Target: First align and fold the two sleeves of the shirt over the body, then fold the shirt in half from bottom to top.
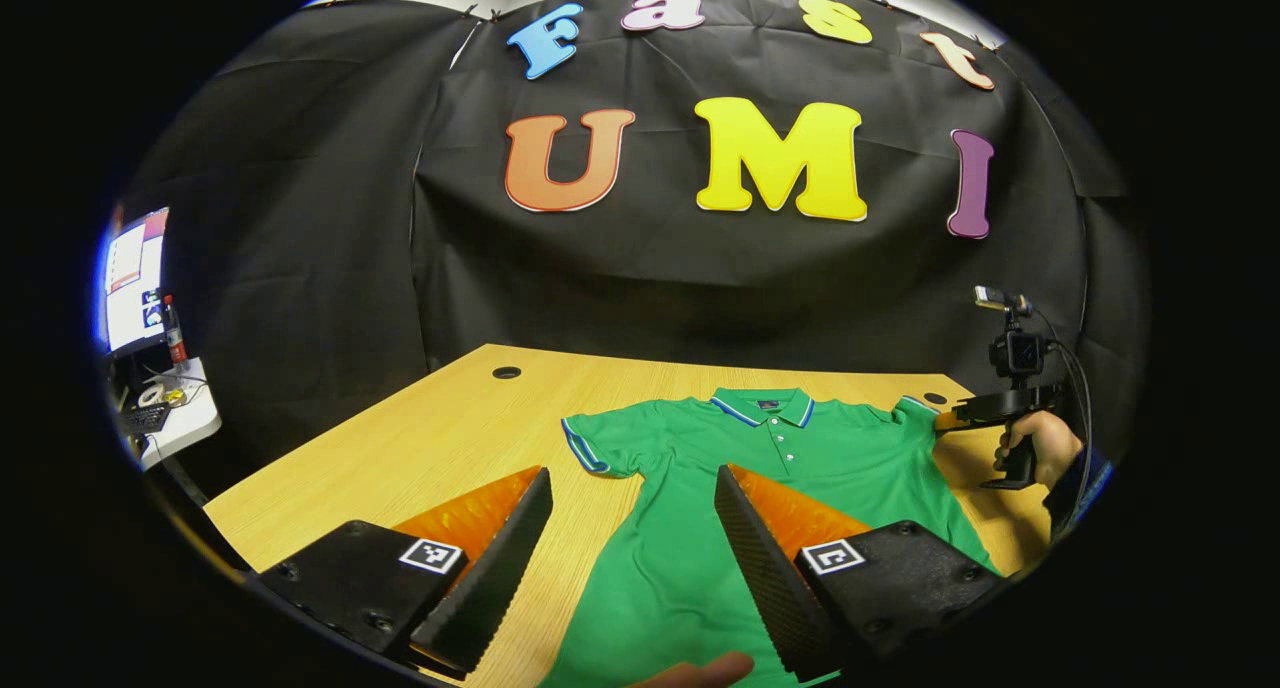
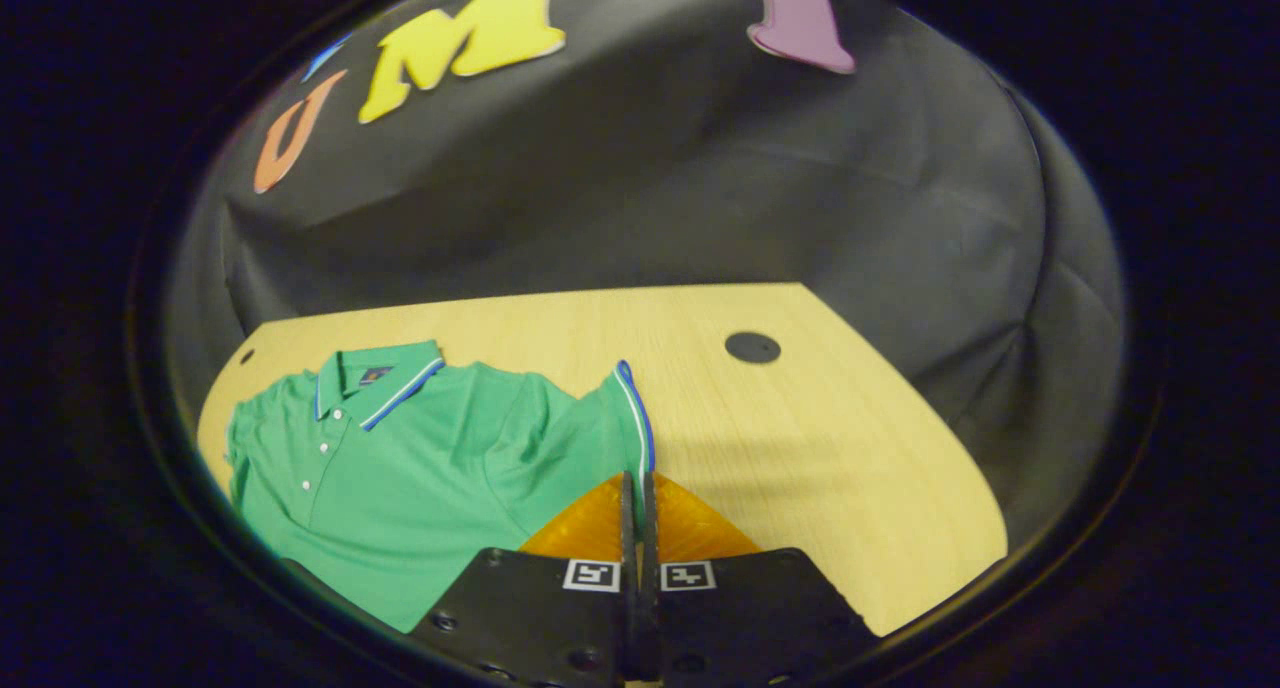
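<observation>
Two sleeves are lying flat; the right gripper (image 2: 636,488) is pinching a striped cuff (image 2: 634,418) of the green shirt (image 1: 720,488), while the left gripper (image 1: 632,528) is gaping over wood table (image 1: 420,438).

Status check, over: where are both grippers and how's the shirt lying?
Left gripper open above the shirt. Right gripper shut at the right sleeve cuff; grip on cloth not certain. Shirt flat on table, sleeves unfolded. Nothing obstructing.

The shirt (image 1: 700,488) is matt green knit cloth, lying on a smooth, pale wood-grain table (image 1: 420,438); behind the table hangs creased matt cloth (image 1: 300,268).
</observation>
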A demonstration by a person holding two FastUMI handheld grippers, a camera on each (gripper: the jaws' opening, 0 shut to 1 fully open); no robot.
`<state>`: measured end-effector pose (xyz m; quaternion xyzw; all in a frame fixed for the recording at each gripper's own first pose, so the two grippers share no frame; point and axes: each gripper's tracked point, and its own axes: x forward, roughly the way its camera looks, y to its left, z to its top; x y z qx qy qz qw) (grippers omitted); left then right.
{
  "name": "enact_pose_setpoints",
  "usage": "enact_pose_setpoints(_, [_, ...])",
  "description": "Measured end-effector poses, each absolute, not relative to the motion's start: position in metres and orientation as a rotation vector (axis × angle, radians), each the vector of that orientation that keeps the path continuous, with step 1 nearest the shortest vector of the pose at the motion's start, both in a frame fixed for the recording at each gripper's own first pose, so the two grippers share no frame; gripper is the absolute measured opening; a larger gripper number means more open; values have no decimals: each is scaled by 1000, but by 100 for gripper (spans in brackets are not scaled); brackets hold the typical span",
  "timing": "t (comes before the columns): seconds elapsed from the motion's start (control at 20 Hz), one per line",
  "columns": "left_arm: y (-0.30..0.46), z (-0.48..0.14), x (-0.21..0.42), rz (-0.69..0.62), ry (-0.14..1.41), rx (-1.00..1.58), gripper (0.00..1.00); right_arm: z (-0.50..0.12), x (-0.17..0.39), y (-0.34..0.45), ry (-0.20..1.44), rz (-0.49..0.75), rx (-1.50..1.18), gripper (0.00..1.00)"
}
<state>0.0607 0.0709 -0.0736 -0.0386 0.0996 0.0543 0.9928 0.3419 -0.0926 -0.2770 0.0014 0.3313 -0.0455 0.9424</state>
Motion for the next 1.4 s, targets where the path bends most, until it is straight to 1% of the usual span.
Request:
enact_pose_setpoints(0.15, [77,-75,61,123,201,-72,100,-253,342,-58,603,-43,-136,0])
enact_pose_setpoints(0.3, [85,-76,62,151,201,-66,100,-230,332,-5,550,56,-108,0])
enact_pose_setpoints(0.35, [87,-77,63,157,203,-66,100,-218,327,13,527,101,-65,2])
enact_pose_setpoints(0.4, [89,-78,64,163,202,-68,100,-205,318,31,503,165,-22,10])
enact_pose_setpoints(0.5, [95,-79,66,186,204,-65,100,-172,302,39,443,207,-5,67])
enact_pose_setpoints(0.55, [100,-79,67,209,200,-69,100,-154,293,28,400,199,-17,96])
enact_pose_setpoints(0.7, [99,-77,76,231,187,-130,100,-105,251,3,277,207,-30,95])
enact_pose_setpoints(0.9, [94,-77,90,241,226,-141,100,-70,186,-37,189,192,-22,95])
enact_pose_setpoints(1.05, [91,-64,106,231,236,-167,100,-61,140,-57,138,207,-21,95])
enact_pose_setpoints(1.2, [106,-43,135,262,216,-194,100,-60,100,-71,106,219,18,96])
enact_pose_setpoints(1.4, [138,-52,183,326,283,-251,100,-70,69,-98,84,179,37,96])
